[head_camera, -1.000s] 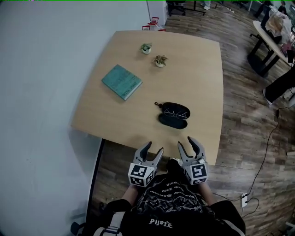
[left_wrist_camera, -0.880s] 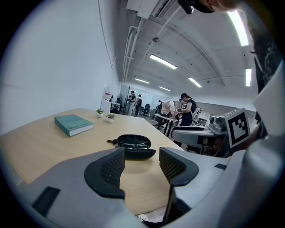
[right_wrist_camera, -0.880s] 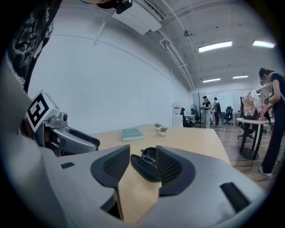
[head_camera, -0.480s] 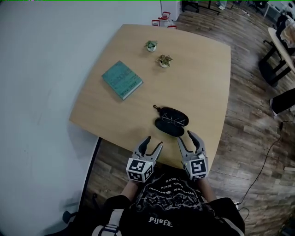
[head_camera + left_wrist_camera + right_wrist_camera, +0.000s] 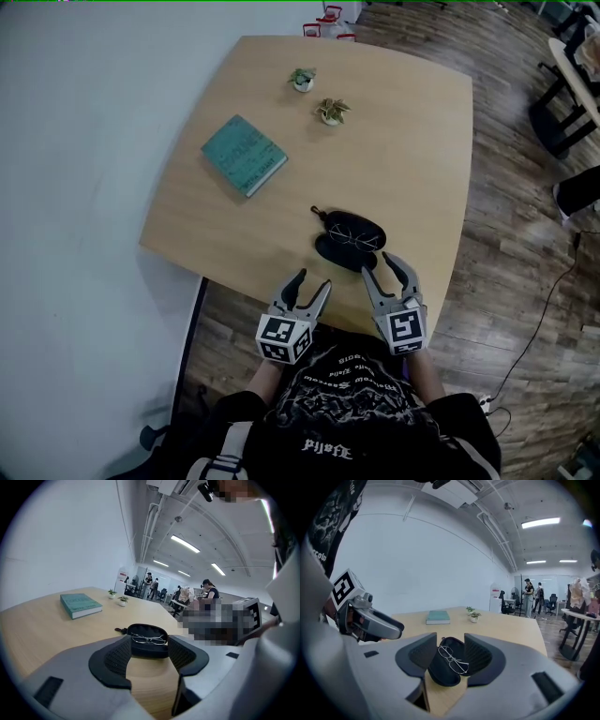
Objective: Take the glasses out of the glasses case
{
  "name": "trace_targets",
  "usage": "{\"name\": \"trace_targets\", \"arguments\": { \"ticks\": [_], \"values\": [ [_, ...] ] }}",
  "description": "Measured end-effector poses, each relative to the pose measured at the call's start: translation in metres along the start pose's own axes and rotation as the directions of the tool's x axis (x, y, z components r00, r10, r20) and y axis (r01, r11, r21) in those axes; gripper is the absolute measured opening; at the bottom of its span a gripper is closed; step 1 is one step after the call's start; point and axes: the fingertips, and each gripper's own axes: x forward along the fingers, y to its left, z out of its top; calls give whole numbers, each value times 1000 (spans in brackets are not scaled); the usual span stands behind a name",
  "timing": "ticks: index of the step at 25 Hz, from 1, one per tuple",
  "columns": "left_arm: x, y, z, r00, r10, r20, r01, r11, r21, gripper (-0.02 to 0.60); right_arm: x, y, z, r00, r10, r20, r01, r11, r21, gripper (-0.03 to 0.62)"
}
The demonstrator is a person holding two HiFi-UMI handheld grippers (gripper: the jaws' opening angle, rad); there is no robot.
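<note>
**Both grippers spread, just short of the open case**

I hold my left gripper (image 5: 313,281) and my right gripper (image 5: 380,262) at the near edge of the table (image 5: 412,131). Both have their jaws apart, with nothing gripped between them. The glasses case (image 5: 336,252) lies open on the table just beyond my right gripper, black, its two halves side by side. The glasses (image 5: 354,232), thin and wire-framed, rest in the farther half. In each gripper view the case shows through the gap between the jaws, not touching them. A teal book (image 5: 244,156) lies farther off to the left. Two small potted plants (image 5: 331,111) stand near the far edge, well apart from the case.
</note>
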Motion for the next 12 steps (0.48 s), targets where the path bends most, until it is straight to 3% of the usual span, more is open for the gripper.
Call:
{"name": "trace_targets", "arguments": {
  "ticks": [6, 12],
  "values": [
    [-2, 9, 6, 1000, -14, -12, 15, 1000, 26, 247, 11, 1, 3, 1000, 8, -23, -9, 1000, -29, 195],
    [-4, 18, 2, 1000, -21, -23, 21, 1000, 16, 247, 33, 13, 11, 994, 78, -72, -88, 987, -134, 195]
  ]
}}
